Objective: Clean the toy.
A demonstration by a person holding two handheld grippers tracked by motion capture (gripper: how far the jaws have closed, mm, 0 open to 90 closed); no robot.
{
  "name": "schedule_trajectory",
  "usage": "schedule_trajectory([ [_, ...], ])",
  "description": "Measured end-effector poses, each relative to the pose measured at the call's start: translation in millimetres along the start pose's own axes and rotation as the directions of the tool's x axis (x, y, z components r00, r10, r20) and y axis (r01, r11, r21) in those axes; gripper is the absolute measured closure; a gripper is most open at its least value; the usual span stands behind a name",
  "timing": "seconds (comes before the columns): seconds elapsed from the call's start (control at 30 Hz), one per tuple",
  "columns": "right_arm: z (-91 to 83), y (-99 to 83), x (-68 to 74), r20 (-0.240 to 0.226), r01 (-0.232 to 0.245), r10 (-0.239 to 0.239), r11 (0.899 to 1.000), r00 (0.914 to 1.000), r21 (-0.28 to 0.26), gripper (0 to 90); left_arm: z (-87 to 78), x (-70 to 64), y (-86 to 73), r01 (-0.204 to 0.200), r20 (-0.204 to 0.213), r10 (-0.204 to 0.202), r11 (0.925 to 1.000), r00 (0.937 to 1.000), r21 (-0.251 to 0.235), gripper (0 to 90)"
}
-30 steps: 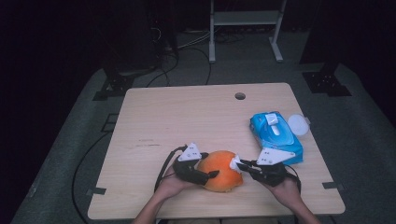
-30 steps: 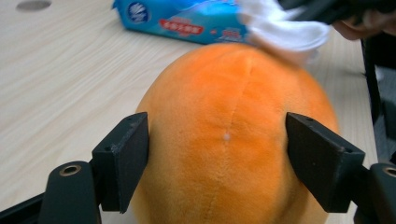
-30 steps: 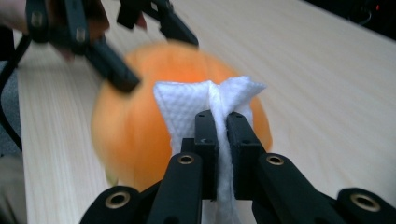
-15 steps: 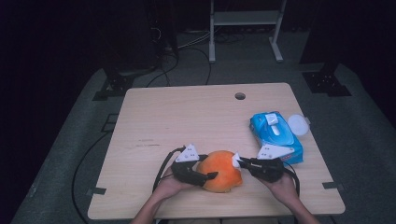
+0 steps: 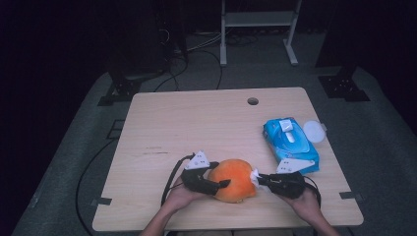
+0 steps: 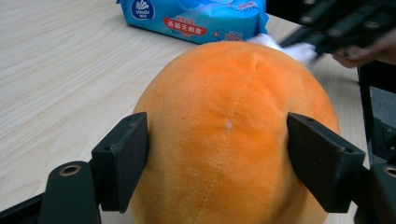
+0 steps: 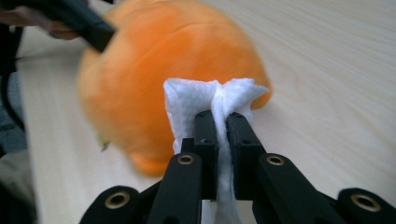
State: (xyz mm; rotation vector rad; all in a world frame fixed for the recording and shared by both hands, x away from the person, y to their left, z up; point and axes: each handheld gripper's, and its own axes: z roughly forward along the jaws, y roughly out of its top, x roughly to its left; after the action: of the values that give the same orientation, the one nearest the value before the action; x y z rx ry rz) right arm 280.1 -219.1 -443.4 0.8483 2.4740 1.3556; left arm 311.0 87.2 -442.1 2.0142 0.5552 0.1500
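An orange round plush toy point(image 5: 236, 179) rests near the table's front edge. My left gripper point(image 5: 221, 183) is shut on it, and in the left gripper view its jaws press both flanks of the plush point(image 6: 233, 130). My right gripper point(image 5: 259, 179) is shut on a folded white wipe point(image 7: 201, 95). It holds the wipe against the plush's right side point(image 7: 159, 79). The wipe point(image 6: 299, 49) also peeks over the plush in the left gripper view.
A blue pack of wet wipes point(image 5: 290, 142) lies at the right of the wooden table point(image 5: 196, 123), with a round white lid point(image 5: 313, 131) beside it. A cable hole point(image 5: 253, 101) sits near the far edge. Dark floor and stands lie beyond.
My right gripper has shifted a little with the wipe along the plush's right side. My left gripper keeps its hold in the same place.
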Motion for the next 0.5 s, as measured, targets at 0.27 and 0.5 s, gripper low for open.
schedule_trajectory([
  [0.27,1.8,28.7,7.8,-0.005,0.04,-0.041,0.996,0.9991,-0.079,83.1,6.1,-24.3,5.3,-0.143,0.01,0.143,0.9893,0.9897,0.029,25.0],
  [0.5,13.3,32.5,-9.9,0.03,0.011,-0.009,0.997,0.9995,-0.071,83.0,3.6,-22.1,2.7,-0.136,0.043,0.135,0.9905,0.9899,0.017,25.8],
])
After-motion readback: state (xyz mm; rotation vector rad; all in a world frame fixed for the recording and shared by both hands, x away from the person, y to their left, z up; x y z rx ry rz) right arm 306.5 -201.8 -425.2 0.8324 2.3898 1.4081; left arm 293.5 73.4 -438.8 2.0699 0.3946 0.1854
